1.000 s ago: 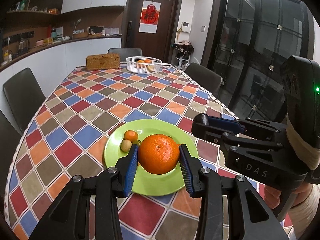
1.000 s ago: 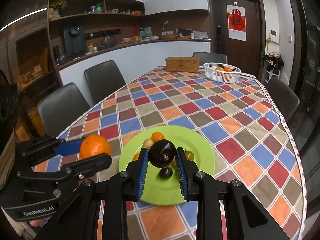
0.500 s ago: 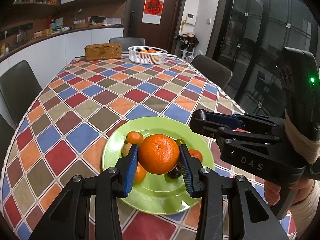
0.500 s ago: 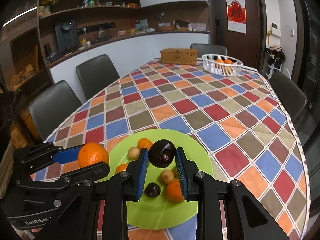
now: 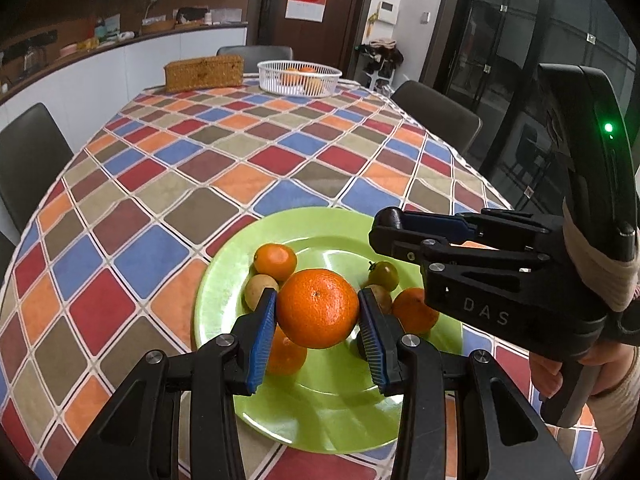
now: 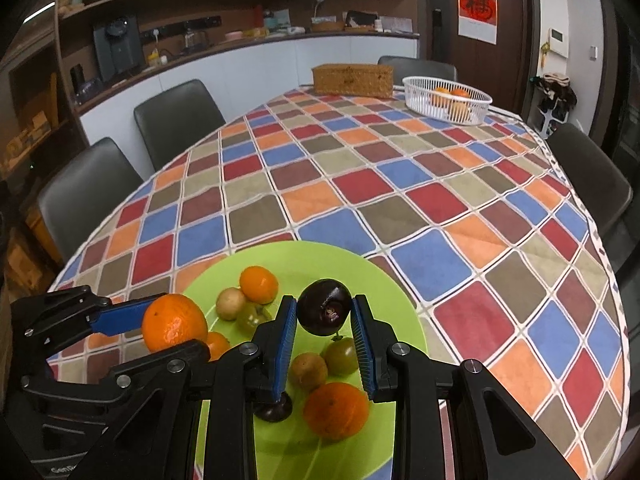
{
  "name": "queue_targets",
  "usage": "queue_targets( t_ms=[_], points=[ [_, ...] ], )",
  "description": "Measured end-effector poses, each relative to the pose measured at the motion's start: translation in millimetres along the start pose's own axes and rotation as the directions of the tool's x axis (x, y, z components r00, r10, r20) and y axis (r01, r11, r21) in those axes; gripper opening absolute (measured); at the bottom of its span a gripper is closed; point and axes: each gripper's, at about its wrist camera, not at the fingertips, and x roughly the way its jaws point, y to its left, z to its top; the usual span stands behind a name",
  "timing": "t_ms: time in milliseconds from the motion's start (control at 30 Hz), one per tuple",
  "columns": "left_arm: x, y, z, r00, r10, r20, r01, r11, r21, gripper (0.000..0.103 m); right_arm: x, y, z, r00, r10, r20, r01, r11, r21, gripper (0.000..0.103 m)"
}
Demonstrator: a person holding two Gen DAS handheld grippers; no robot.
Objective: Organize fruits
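Holding the orange [image 5: 318, 307] in the closed left hand-held gripper [image 5: 318, 322] and the dark plum [image 6: 325, 312] in the closed right hand-held gripper [image 6: 324, 330] above the green plate [image 6: 396, 292], keep both squeezes gentle and level while carrying.

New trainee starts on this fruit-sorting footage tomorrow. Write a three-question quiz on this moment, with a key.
1. True or false: the left gripper is shut on a large orange.
2. What does the right gripper hold? A) a dark plum B) a banana C) a green tomato
3. Fill in: the white basket at the far end of the table stands beside a woven ____.

Key:
1. True; both fingers press its sides, above the green plate.
2. A, the dark plum.
3. Box.
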Motion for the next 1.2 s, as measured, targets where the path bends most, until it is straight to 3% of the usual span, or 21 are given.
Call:
queue_targets(
  t_ms=[267, 533, 767, 933, 1100, 1200],
  points=[
    [11.6, 5.1, -1.6, 0.999, 0.004, -0.039, -0.005, 1.0, -0.006, 0.04, 14.4, -1.9, -2.1, 0.999, 0.009, -0.035, -0.008, 1.0, 0.018, 0.029],
    [-8.0, 1.5, -5.3, 0.999, 0.038, 0.003, -0.038, 0.999, 0.012, 0.046, 1.7, -4.2, -8.8, 1.0, 0.001, -0.027, 0.0, 0.999, 0.033, 0.032],
    [-48.7, -6.3, -8.7, 0.993, 0.082, 0.083, -0.083, 0.997, 0.009, 0.05, -42.6, -0.3, -20.1, 0.999, -0.019, 0.045, 0.016, 0.998, 0.053, 0.032],
    [-82.1, -13.2, -12.4, 0.981, 0.132, 0.141, -0.133, 0.991, -0.002, 0.053, -78.9, 7.5, -27.9, 0.994, -0.038, 0.098, 0.031, 0.997, 0.066, 0.038],
    [-112.1, -23.0, -21.5, 0.97, 0.158, 0.183, -0.162, 0.987, 0.003, 0.061, -115.5, 19.8, -42.6, 0.988, -0.061, 0.141, 0.051, 0.996, 0.07, 0.038],
    [-128.1, -29.7, -29.6, 0.965, 0.171, 0.2, -0.175, 0.985, 0.001, 0.065, -136.1, 27.7, -54.2, 0.982, -0.089, 0.166, 0.08, 0.995, 0.061, 0.046]
  ],
)
